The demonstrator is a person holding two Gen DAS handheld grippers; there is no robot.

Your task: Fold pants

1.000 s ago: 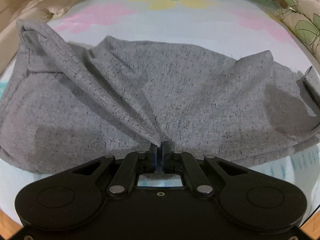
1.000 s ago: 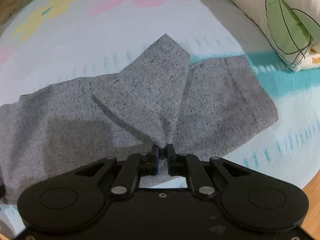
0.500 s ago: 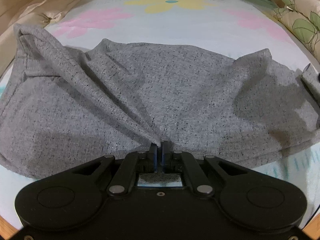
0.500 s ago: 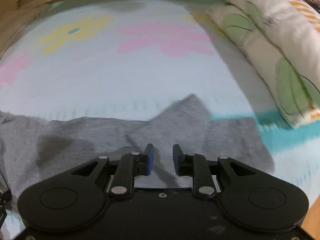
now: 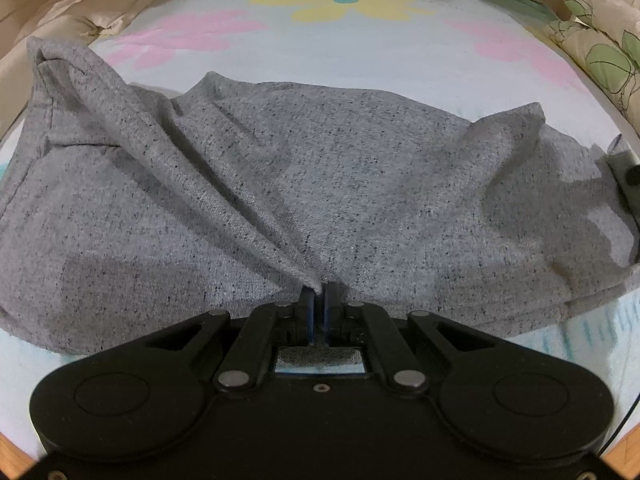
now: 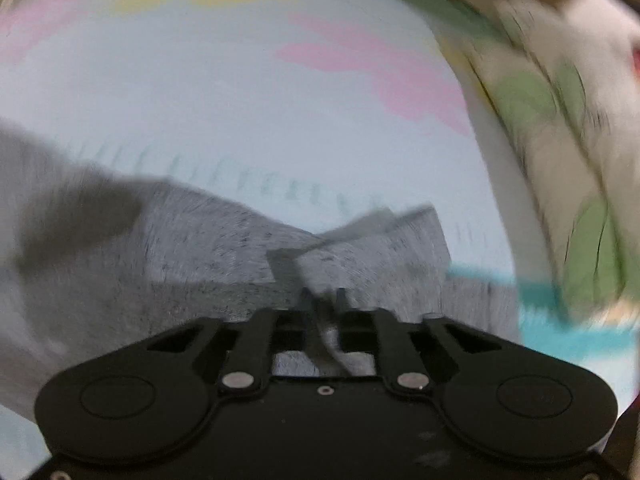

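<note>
The grey speckled pants (image 5: pixel 360 184) lie folded lengthwise across a pale blue flowered bed sheet (image 5: pixel 360 48). My left gripper (image 5: pixel 318 294) is shut on a pinched ridge of the pants at the near edge, and the cloth fans up from it. In the blurred right wrist view the pants (image 6: pixel 224 252) lie below my right gripper (image 6: pixel 323 294), whose jaws stand a little apart with a strip of grey cloth between them. The right gripper's black tip also shows at the right edge of the left wrist view (image 5: pixel 628 176).
A leaf-print pillow (image 5: pixel 600 40) lies along the right side of the bed, also in the right wrist view (image 6: pixel 568 152). A beige cushion (image 5: pixel 60 12) sits at the far left. The wooden bed edge (image 5: pixel 624 448) runs along the near side.
My right gripper let go of the pants' corner, opened, lifted, and has come back down over the cloth with fast motion. My left gripper keeps its hold and has hardly moved.
</note>
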